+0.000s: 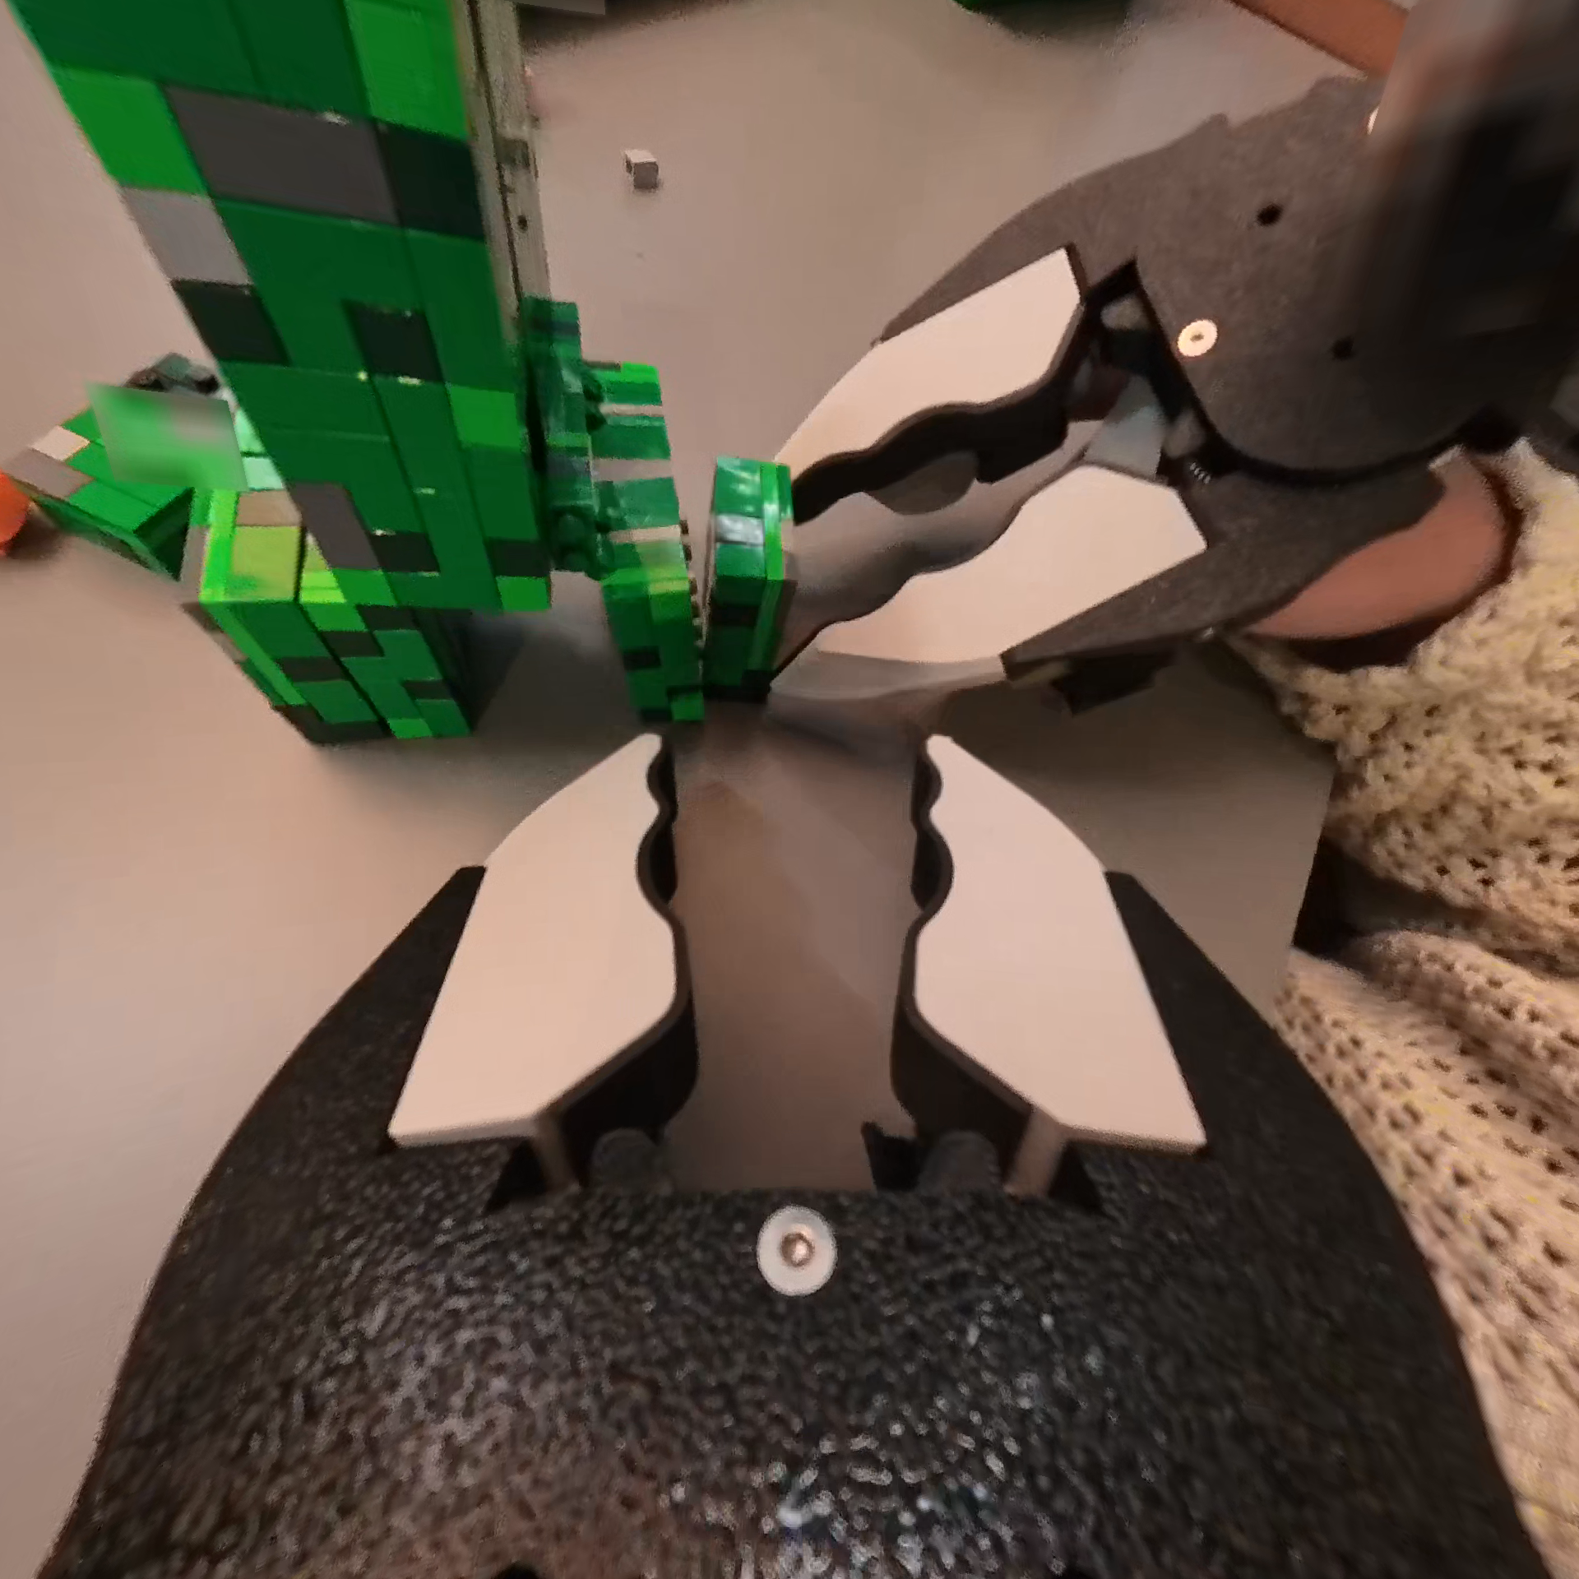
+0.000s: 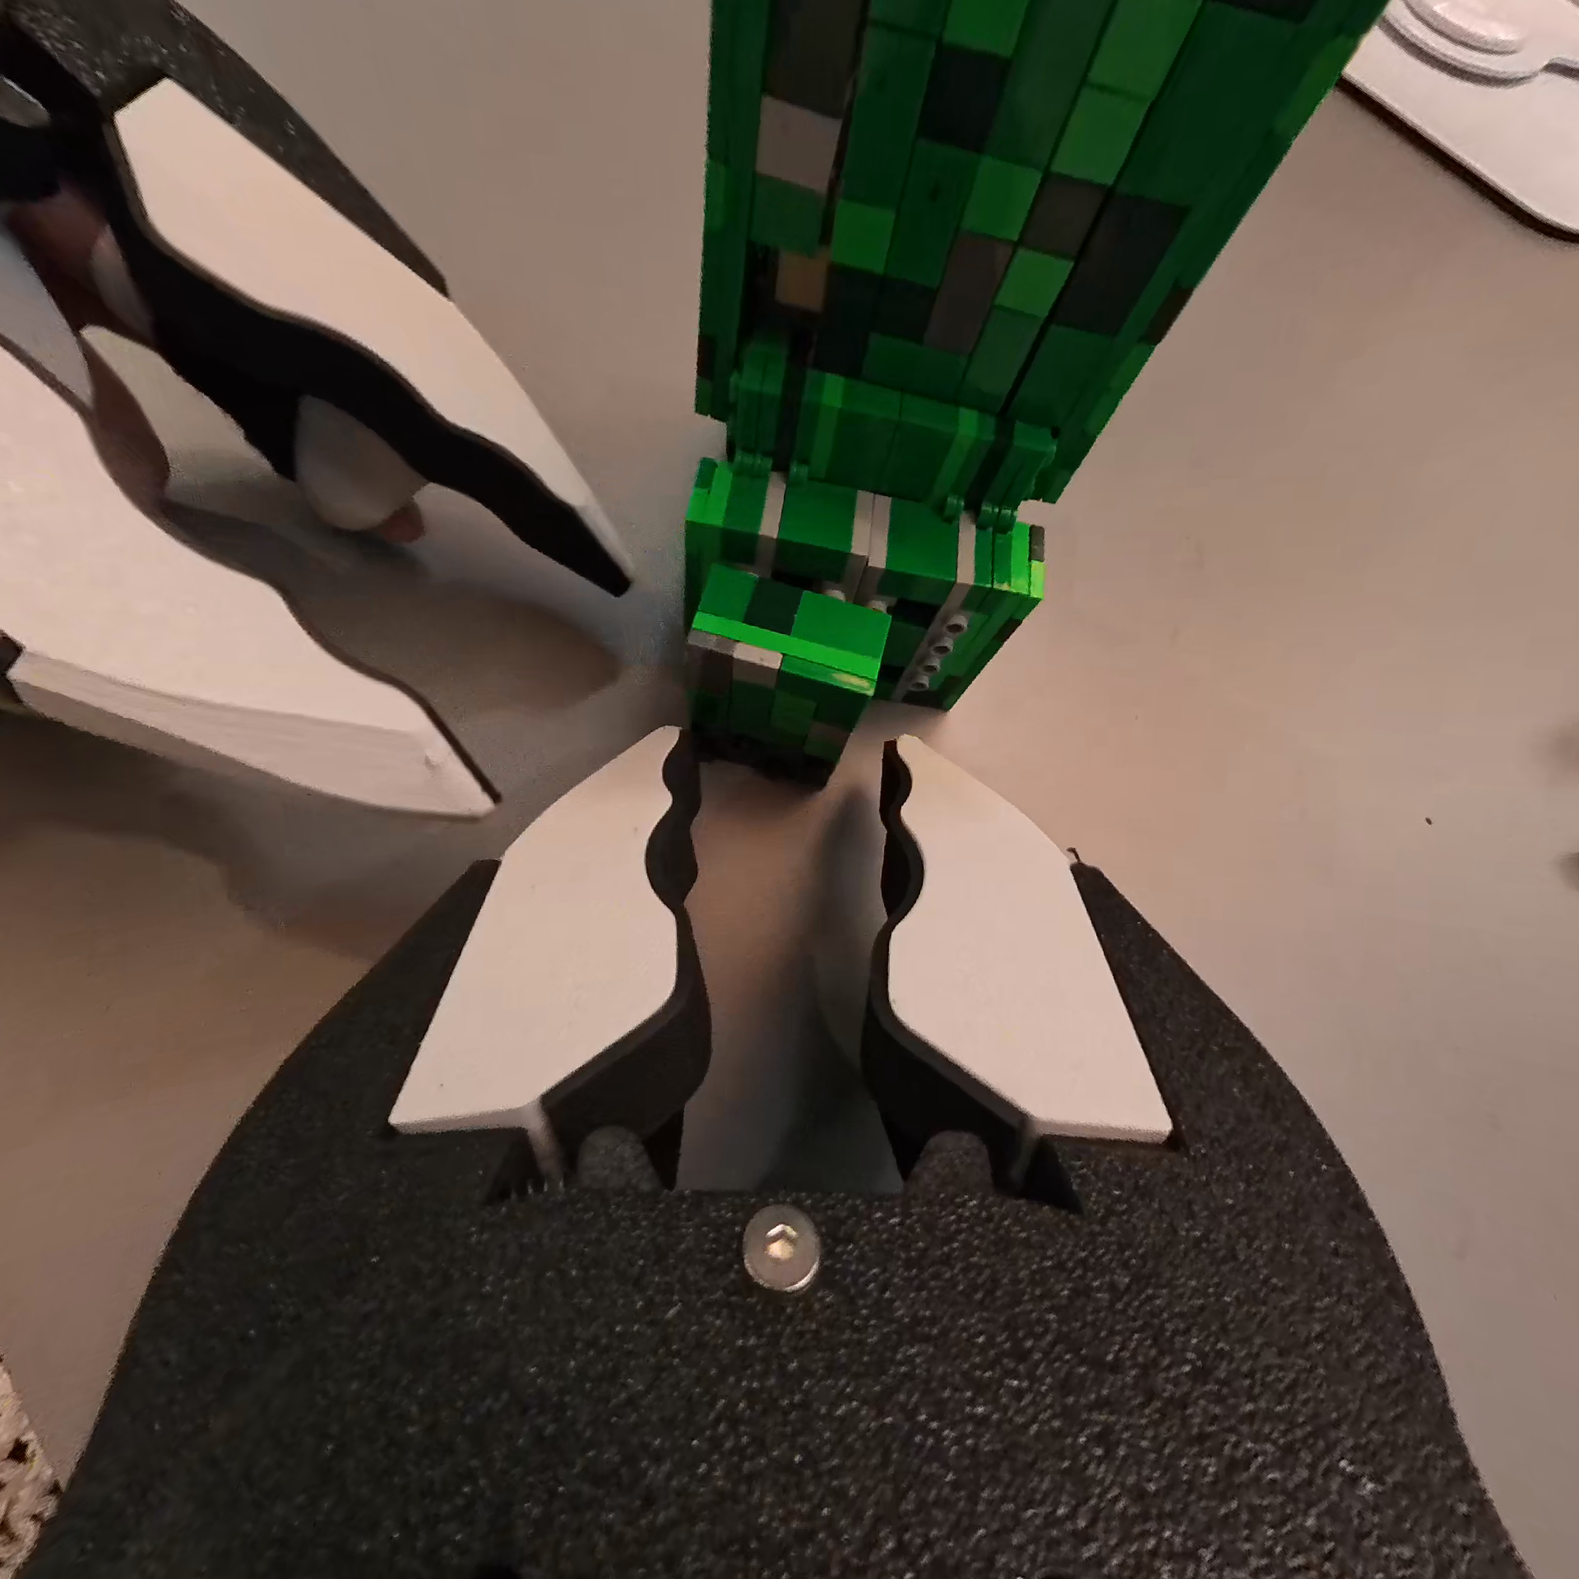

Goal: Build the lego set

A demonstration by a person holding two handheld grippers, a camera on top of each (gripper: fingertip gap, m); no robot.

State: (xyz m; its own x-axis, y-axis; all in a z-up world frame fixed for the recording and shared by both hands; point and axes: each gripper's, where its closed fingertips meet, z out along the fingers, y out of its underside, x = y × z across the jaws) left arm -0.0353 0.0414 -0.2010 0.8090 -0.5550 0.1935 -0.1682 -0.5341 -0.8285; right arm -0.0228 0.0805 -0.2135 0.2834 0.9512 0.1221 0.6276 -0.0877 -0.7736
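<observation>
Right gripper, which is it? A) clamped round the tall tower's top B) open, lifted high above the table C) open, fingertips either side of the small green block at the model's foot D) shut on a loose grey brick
C: the right gripper has a clear gap between its fingers, and the small green block sits right at the tips, next to the tall green model on the table.

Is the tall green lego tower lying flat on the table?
No, the green lego tower stands upright on the table, rising out of the top of the right wrist view.
</observation>
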